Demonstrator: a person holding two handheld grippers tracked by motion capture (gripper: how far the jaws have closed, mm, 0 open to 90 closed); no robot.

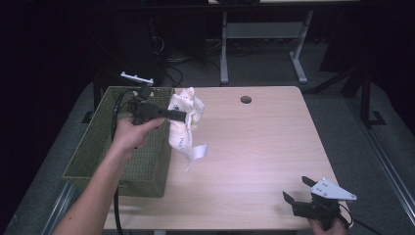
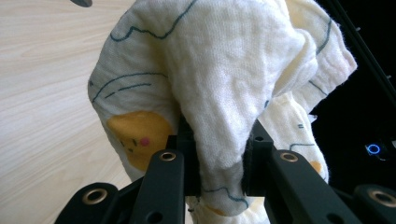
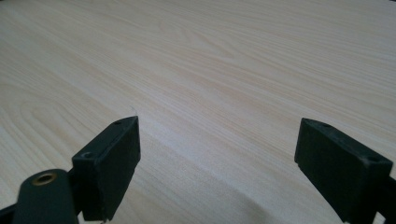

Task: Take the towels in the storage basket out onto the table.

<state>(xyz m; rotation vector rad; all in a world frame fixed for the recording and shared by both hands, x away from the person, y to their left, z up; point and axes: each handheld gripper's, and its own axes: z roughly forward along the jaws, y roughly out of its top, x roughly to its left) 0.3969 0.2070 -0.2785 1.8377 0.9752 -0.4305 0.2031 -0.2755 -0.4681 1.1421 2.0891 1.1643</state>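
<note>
Light wood covers the desk [image 1: 254, 147], and the room behind it is dark. Just above the desk's left part hangs a cream cloth [image 1: 185, 122] with blue lines and little yellow pictures on it. It dangles in the air right beside the green woven basket [image 1: 98, 147], near the basket's far right corner. The left gripper [image 1: 182, 116] holds the cloth up high. In the left gripper view its black fingers [image 2: 168, 172] are clenched on a thick fold of the cloth [image 2: 219, 93], one on each side. The person's left hand [image 1: 131, 133] reaches over the basket to hold that gripper. A small round hole [image 1: 246, 99] sits in the desk near the far edge. The right gripper [image 1: 297, 190] rests well apart, at the near right corner of the desk. Its fingers [image 3: 112, 154] are spread wide with bare wood between them.
</note>
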